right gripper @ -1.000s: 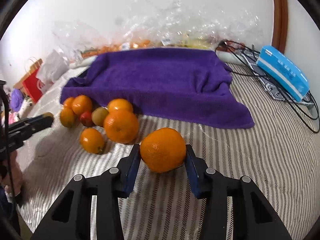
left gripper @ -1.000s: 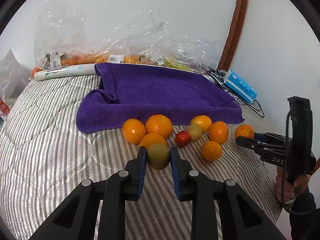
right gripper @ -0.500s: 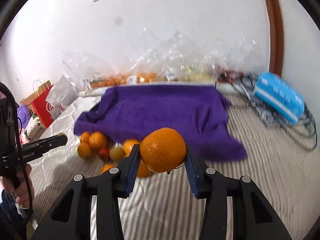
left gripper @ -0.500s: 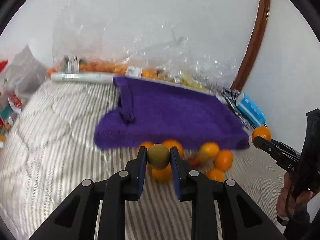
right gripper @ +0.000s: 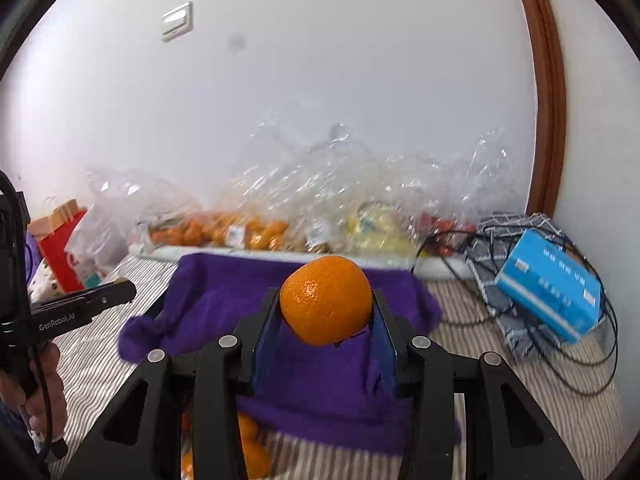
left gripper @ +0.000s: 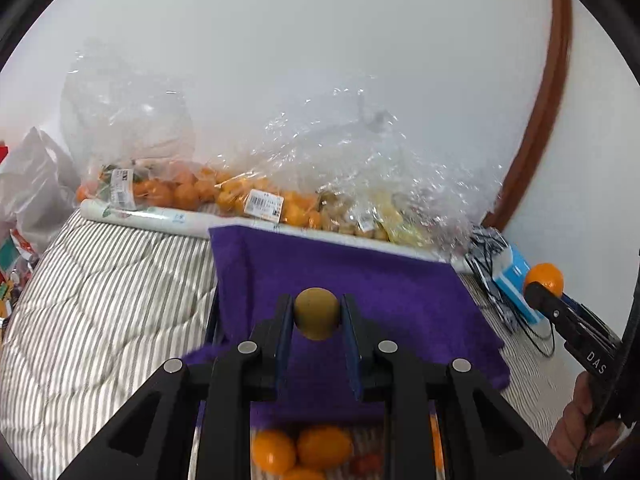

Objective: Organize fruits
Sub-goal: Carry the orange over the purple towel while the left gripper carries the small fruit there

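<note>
On the left, a striped quilt (left gripper: 100, 312) covers a bed, with clear bags (left gripper: 280, 184) of more fruit lined along the white wall behind it.

The left gripper (left gripper: 317, 316) is clenched on a small brownish-green kiwi (left gripper: 317, 313), pinned between its two blue pads. A second ago this kiwi hung just above the loose fruit pile; now it is raised and carried forward, so it sits in the air over the purple towel (left gripper: 400, 292). The pile (left gripper: 300, 452) of oranges and one small red fruit has dropped to the bottom of the left view, behind and below the gripper.

To the right, the right gripper (right gripper: 326, 308) grasps a large orange (right gripper: 326, 300), its pads pressing both sides. It too has lifted off the quilt since a second ago and now floats above the towel's near edge. In the left view the same orange (left gripper: 544, 278) shows at the far right, held at the tip of the other tool, with a hand (left gripper: 576, 424) below it.

Furthest right lie a blue box (right gripper: 548, 284) and tangled black cables (right gripper: 500, 240).

Both fruits are off the bed and heading toward the towel together, which looks like the sorting spot. Likely next is lowering each fruit onto it and letting go; round fruit may roll on the rumpled cloth.
</note>
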A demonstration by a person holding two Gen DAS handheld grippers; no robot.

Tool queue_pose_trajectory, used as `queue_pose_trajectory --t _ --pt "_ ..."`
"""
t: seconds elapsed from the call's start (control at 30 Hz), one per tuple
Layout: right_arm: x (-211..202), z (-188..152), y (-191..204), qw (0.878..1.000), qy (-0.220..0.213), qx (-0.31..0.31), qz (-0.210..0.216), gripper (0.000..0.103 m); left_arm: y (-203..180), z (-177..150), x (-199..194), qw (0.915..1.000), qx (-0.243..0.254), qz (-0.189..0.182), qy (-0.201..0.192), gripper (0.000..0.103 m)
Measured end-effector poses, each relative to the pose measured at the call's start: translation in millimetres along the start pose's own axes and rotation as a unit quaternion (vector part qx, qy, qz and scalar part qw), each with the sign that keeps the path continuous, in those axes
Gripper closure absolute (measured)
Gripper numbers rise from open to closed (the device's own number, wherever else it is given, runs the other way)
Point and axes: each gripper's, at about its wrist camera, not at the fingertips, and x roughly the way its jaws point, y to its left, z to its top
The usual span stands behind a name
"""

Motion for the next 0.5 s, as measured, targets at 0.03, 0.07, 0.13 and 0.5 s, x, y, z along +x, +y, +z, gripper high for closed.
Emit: queue_pose_trajectory --t 0.03,0.07,0.13,0.5 --pt "7.0 3.2 -2.5 1.000 0.000 0.001 -0.004 0.060 0.2 2.6 5.4 1.0000 -0.002 0.003 -0.001 0.081" --pt "11.4 4.8 -4.0 1.000 0.001 0.002 -0.006 0.060 0.4 5.6 11.2 1.0000 -0.004 0.006 -0.001 0.081" --pt "26.7 6.7 -7.9 1.000 0.008 0.004 -0.009 0.060 1.8 10.5 23.3 0.9999 -0.008 0.008 -0.001 0.080" --pt "74.2 -19.9 -23.6 0.999 0.047 0.008 -0.003 0.060 17.9 -12.4 68.9 0.9993 -0.006 0.002 0.038 0.081"
